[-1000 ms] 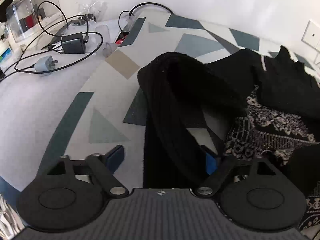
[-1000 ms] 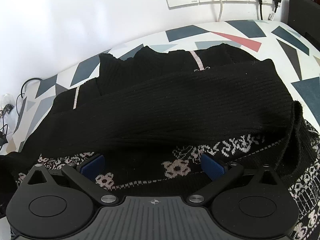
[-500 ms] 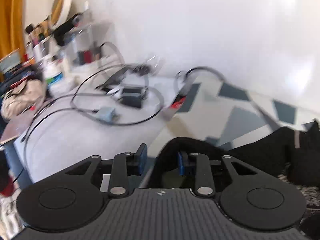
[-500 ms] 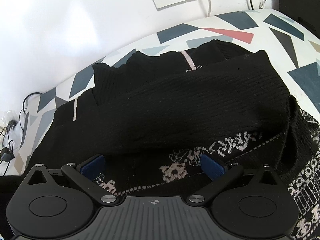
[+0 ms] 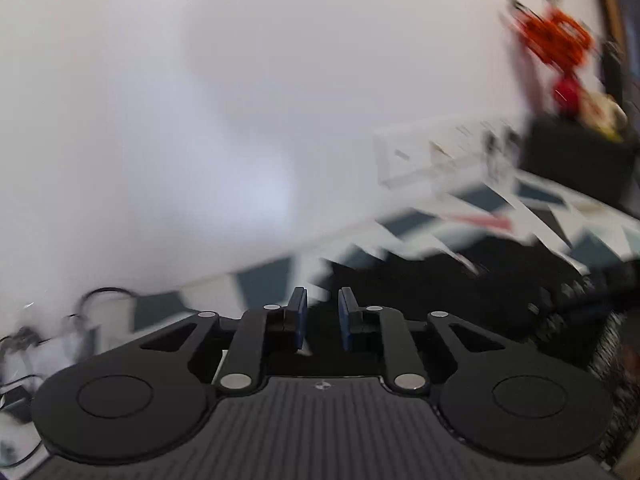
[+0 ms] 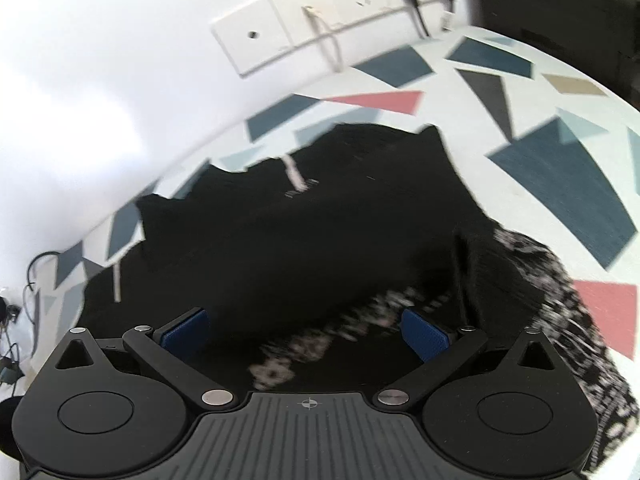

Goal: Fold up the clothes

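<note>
A row of wall sockets (image 6: 340, 20) with 2 black plugs runs behind the tabletop (image 6: 560, 168), whose white cover carries blue, grey and red shapes. Cables (image 6: 16, 320) trail off its left end. The black sweater (image 6: 320, 240), with a pale patterned band, lies bunched in the middle. The right claw (image 6: 306, 330) hangs wide open above it, holding nothing. The left claw (image 5: 322, 318) is nearly closed with a narrow gap; heavy blur hides whether cloth sits between.

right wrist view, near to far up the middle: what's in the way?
Right gripper, fingers spread wide → black knit sweater with pale floral band → white tabletop with coloured geometric shapes → white wall socket strip.
</note>
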`<state>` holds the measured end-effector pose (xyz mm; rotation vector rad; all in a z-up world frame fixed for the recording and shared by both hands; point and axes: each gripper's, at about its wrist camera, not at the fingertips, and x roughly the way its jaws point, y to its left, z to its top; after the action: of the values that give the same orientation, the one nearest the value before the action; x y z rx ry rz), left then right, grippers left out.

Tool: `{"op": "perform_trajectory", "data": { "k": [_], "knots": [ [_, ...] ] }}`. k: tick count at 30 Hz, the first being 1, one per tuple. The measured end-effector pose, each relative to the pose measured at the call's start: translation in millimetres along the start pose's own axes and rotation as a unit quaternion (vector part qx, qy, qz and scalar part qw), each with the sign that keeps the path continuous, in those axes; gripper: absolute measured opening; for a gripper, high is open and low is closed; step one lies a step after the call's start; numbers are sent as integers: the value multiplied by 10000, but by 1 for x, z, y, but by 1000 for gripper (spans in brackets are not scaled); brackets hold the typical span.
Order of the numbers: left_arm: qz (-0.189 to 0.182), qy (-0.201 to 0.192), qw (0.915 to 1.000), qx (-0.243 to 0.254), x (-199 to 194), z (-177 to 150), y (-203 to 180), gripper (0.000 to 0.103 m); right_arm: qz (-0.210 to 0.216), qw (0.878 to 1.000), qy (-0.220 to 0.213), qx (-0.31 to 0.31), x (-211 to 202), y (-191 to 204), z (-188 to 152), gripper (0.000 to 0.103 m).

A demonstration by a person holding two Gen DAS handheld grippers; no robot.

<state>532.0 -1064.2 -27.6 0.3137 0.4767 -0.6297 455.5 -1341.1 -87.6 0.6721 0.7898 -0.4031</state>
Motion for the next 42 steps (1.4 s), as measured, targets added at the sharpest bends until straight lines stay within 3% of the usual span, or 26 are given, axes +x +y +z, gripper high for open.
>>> {"op": "perform_trajectory", "data": {
  "k": [1,3,7,8,11,15,17,25,26,27,29,32,34,37,40,42],
  "knots": [
    [-40,134,9996,-225,0,-4,4,32,-4,10000,-10,-1,-2,-3,-1,102],
    [-121,403,9968,-675,-1,-11,12,56,-38,10000,-41,-30,-3,-6,-5,102],
    [632,924,9857,-1263,-11,-44,49,59,-110,9999,3,24,1,-5,-7,102],
    [852,1086,9810,-1363,-16,-55,57,64,-109,9999,9,59,3,-1,-7,102],
    [1507,1564,9620,-1653,-32,-89,80,75,34,9999,104,35,10,15,-8,102],
    [2362,2182,9251,-2019,-54,-134,111,76,255,9989,326,-229,24,45,-13,102],
    [2479,2330,9136,-2228,-59,-149,119,76,338,9978,440,-367,30,59,-18,102],
    [2387,2165,9105,-2590,-53,-155,139,75,300,9948,634,-739,37,93,-28,102],
    [2375,2142,9101,-2634,-52,-156,142,66,288,9947,640,-749,36,93,-29,102],
    [2362,2120,9097,-2677,-51,-157,144,40,270,9947,649,-755,36,94,-28,102],
    [2335,2074,9089,-2764,-49,-158,149,13,260,9949,647,-732,33,92,-28,102],
    [2296,2005,9074,-2894,-47,-160,157,12,270,9955,625,-662,29,86,-29,102],
    [2379,1853,9110,-2814,-54,-154,158,11,264,9960,620,-582,28,82,-29,102],
    [2393,1409,9253,-2584,-66,-134,159,11,269,9969,614,-420,27,74,-27,102],
    [2173,791,9347,-2699,-77,-102,163,11,345,9971,620,-287,26,68,-23,102],
    [1815,389,9476,-2599,-77,-71,161,11,430,9971,610,-177,26,63,-18,102]
  ]
}}
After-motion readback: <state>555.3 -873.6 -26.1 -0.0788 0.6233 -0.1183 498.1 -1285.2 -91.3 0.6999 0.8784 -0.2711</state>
